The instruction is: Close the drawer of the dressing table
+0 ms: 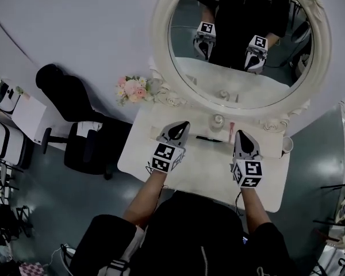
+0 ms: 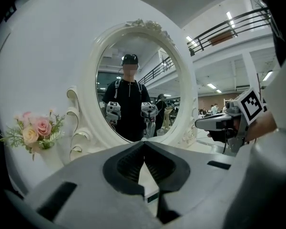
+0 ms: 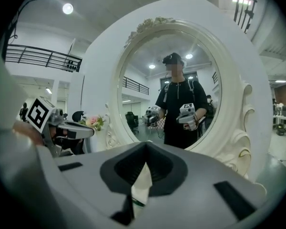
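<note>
The person wears a black short-sleeved top point(image 1: 184, 229) with a front zip point(image 1: 204, 263). Below the mirror point(image 1: 161, 45), the left gripper point(image 1: 181, 126) and right gripper point(image 1: 241, 134) are pale grey with dark jaws, each carrying 1 cube point(image 1: 165, 156) of black-and-white square markers.

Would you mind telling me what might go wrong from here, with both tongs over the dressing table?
1. The bottle, pen and lipstick lie between and just ahead of the shut left tongs and right tongs; a sweep could topple them.
2. What looks like a cup sits at the table's right edge; a jolt might tip it off.
3. No view shows the drawer, so reaching it would be blind.
</note>
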Motion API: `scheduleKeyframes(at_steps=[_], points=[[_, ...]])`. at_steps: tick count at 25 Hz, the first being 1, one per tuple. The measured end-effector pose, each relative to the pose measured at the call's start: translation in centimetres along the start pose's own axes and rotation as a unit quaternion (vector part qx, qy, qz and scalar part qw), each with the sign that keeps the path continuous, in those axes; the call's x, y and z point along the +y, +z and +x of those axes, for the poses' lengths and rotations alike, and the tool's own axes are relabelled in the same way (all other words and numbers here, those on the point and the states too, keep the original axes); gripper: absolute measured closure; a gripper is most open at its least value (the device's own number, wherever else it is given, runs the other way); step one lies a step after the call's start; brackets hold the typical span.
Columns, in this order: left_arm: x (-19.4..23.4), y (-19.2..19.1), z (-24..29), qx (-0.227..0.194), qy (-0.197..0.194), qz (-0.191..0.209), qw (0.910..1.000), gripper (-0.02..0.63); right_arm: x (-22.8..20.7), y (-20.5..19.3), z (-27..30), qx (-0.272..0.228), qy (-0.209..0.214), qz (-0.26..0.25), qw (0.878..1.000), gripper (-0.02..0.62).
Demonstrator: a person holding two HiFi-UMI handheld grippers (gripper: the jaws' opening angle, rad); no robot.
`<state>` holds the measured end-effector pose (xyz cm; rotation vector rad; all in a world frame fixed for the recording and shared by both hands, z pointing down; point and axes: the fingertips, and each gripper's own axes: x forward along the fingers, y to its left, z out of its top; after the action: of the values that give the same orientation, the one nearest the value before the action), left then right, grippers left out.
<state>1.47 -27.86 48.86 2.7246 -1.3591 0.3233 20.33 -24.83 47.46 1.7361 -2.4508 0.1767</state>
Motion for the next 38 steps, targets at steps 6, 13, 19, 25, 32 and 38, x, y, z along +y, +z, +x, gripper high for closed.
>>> scheduleKeyframes(at_steps=[6,13,19,25,32,38], points=[[1.6,-0.6,1.4,0.011,-0.005,-0.004,0.9999,0.598,0.6,-0.8,2.1,0.014,0.004,0.007,1.000,0.594],[3.5,-3.8,0.5,0.039,0.004,-0.025,0.9989,0.598,3.3,-2.8,4.0,0.039,0.025,0.011,0.999,0.594],[4.7,-9.4,-2.1,0.081,0.019,-0.052,0.9951,0.597,6.5,-6.4,5.2,0.076,0.047,0.025,0.996,0.594],[5.5,-15.0,-5.5,0.130,0.045,-0.066,0.9883,0.597,9.5,-9.4,4.9,0.106,0.071,0.026,0.992,0.594],[7.1,-20.4,-7.8,0.191,0.089,-0.085,0.9739,0.419,10.2,-9.7,4.7,0.112,0.078,0.019,0.990,0.594],[8.2,-26.2,-8.5,0.246,0.116,-0.140,0.9520,0.394,10.1,-9.3,4.5,0.111,0.073,0.012,0.991,0.594]])
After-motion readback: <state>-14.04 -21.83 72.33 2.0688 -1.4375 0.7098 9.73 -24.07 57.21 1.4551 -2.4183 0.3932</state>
